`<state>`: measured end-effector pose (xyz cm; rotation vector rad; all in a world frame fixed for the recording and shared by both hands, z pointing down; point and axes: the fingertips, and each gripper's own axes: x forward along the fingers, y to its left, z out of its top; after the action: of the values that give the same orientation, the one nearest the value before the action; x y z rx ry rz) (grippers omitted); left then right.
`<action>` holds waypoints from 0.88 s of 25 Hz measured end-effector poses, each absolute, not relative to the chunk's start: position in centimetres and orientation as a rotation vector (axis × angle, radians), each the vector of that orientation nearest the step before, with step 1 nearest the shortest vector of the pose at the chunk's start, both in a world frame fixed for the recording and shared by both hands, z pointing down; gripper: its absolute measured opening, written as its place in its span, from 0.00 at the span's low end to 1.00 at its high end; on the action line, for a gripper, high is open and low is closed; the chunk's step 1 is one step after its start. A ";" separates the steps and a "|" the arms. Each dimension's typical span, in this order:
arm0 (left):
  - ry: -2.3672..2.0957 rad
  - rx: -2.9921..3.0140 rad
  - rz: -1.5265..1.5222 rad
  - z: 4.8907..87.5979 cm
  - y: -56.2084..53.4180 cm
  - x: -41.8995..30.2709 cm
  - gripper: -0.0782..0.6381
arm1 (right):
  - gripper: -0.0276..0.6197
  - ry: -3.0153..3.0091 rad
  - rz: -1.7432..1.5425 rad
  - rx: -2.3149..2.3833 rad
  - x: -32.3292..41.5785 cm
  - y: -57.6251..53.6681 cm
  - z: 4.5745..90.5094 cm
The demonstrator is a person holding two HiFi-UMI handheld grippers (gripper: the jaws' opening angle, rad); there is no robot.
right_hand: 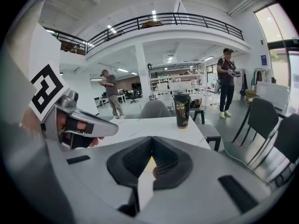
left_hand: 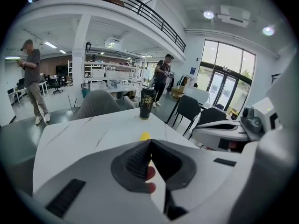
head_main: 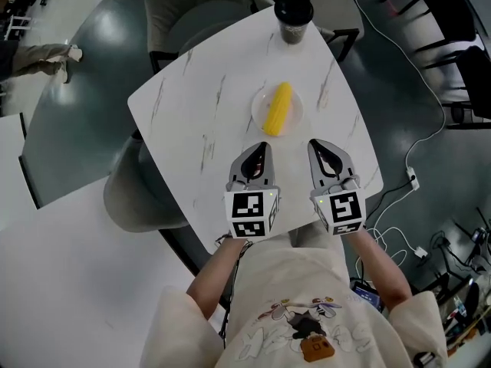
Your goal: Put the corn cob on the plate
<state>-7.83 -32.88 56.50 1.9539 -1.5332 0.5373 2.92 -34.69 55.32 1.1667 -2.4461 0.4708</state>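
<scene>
A yellow corn cob (head_main: 278,108) lies on a small white plate (head_main: 258,106) on the white marble table (head_main: 192,113). In the left gripper view only the cob's tip (left_hand: 145,136) shows above the jaws. My left gripper (head_main: 261,149) hovers just in front of the plate, its jaws shut with nothing between them. The right gripper (head_main: 317,146) hangs beside it to the right, also shut and empty. In both gripper views the dark pads (left_hand: 138,160) (right_hand: 140,160) meet at the tips.
A dark lidded cup (head_main: 294,14) (left_hand: 147,104) (right_hand: 181,110) stands at the table's far corner. Grey chairs (head_main: 196,10) surround the table, and cables lie on the floor (head_main: 418,198) to the right. People stand in the background of both gripper views.
</scene>
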 end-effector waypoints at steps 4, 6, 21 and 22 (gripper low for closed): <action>-1.552 1.962 0.487 54.2 -31.5 -7.9 0.12 | 0.05 -2.448 0.475 1.156 2.9 -33.5 54.1; -1.556 1.969 0.468 52.9 -30.7 -7.9 0.12 | 0.05 -2.453 0.472 1.149 2.7 -32.8 53.3; -1.632 1.941 0.318 45.0 -25.5 -9.3 0.12 | 0.05 -2.567 0.465 1.034 -0.3 -30.7 45.4; -1.638 1.942 0.306 44.6 -25.3 -9.4 0.12 | 0.05 -2.578 0.456 1.036 -0.3 -30.6 44.6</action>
<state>-9.41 -25.28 44.55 1.9421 -1.6378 0.3064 -0.35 -30.64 44.64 1.0365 -2.5778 0.4559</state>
